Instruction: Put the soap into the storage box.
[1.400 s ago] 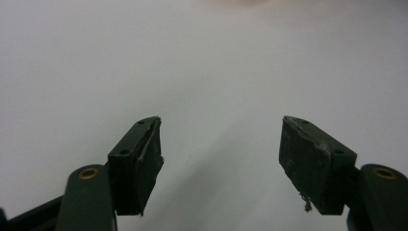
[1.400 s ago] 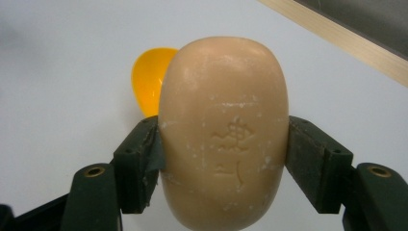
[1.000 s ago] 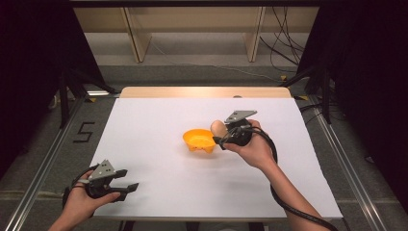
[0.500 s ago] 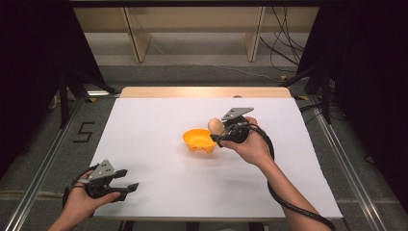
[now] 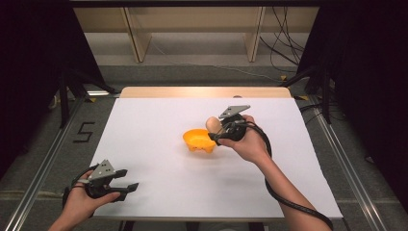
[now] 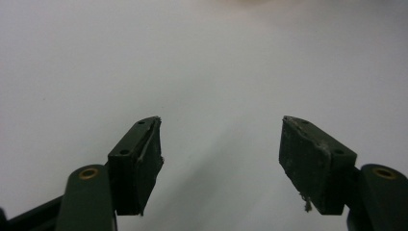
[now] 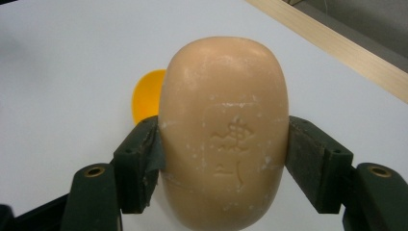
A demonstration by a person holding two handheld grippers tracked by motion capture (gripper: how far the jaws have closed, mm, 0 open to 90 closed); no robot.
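A tan oval bar of soap (image 7: 223, 139) with a stamped mark sits between the two pads of my right gripper (image 7: 223, 159), which is shut on it. In the high view that gripper (image 5: 217, 131) holds the soap (image 5: 211, 123) just above the right rim of a small orange dish (image 5: 198, 140) near the middle of the white table. The dish (image 7: 144, 98) peeks out behind the soap in the right gripper view. My left gripper (image 5: 126, 185) rests at the table's front left corner, and its jaws (image 6: 221, 154) stand wide open over bare white surface.
The white tabletop (image 5: 159, 178) ends in a wooden strip (image 5: 207, 92) at the far edge. Beyond it stand wooden shelf legs (image 5: 137, 36) and loose cables (image 5: 284, 45) on the floor. Black curtains flank both sides.
My right gripper has shifted a little to the left and farther from the person with the soap, staying beside the dish. The left gripper has kept still.
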